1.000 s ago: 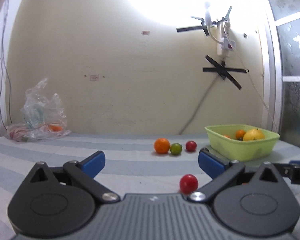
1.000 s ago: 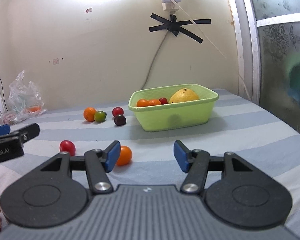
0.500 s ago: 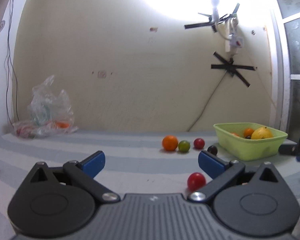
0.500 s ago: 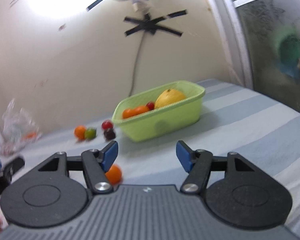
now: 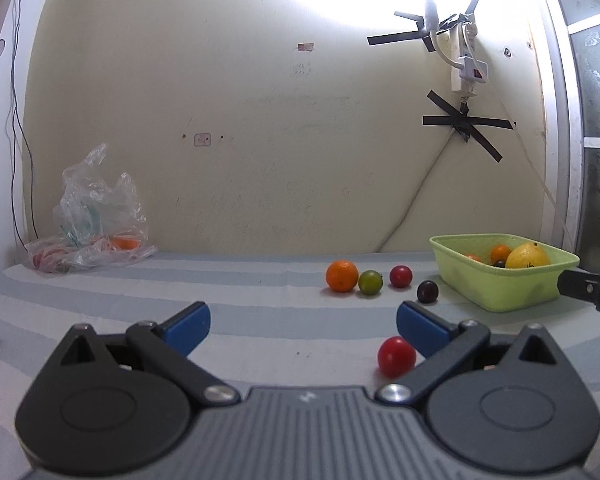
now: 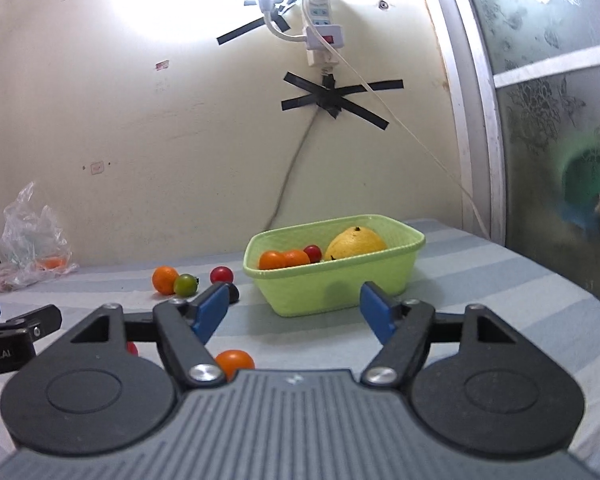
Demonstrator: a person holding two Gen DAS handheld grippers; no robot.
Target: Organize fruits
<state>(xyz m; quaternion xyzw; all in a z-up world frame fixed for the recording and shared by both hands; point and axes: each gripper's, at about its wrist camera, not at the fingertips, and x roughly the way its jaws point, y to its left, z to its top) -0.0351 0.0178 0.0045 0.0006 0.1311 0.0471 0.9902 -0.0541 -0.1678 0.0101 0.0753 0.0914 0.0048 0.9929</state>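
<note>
between the right gripper's (image 6: 296,307) blue pads nothing is held; the jaws have just been opening and now stand wide, aimed at the green basket (image 6: 396,276). a small orange fruit (image 6: 235,362) lies on the striped cloth (image 6: 480,280) just below its left finger, not gripped. the left gripper (image 5: 302,322) is likewise spread wide and empty, with a red tomato (image 5: 396,356) on the cloth just inside its right finger, not pressed by the pads.

farther out, near the wall: an orange (image 5: 342,276), a green tomato (image 5: 370,282) touching or nearly touching it, a second red tomato (image 5: 401,276) just beside, and a dark plum-coloured fruit (image 5: 427,291) nearest the basket.

basket contents, as visible: a large yellow fruit (image 6: 356,243), two orange fruits (image 6: 284,259), one small red one (image 6: 313,253). a clear plastic bag (image 5: 96,216) sits at the far left by the wall, well apart from the fruit.

progress, judged: partly done. roughly four pieces are in the basket, six are loose on the cloth. likely next picks are the two pieces closest to the grippers, then the far row.
</note>
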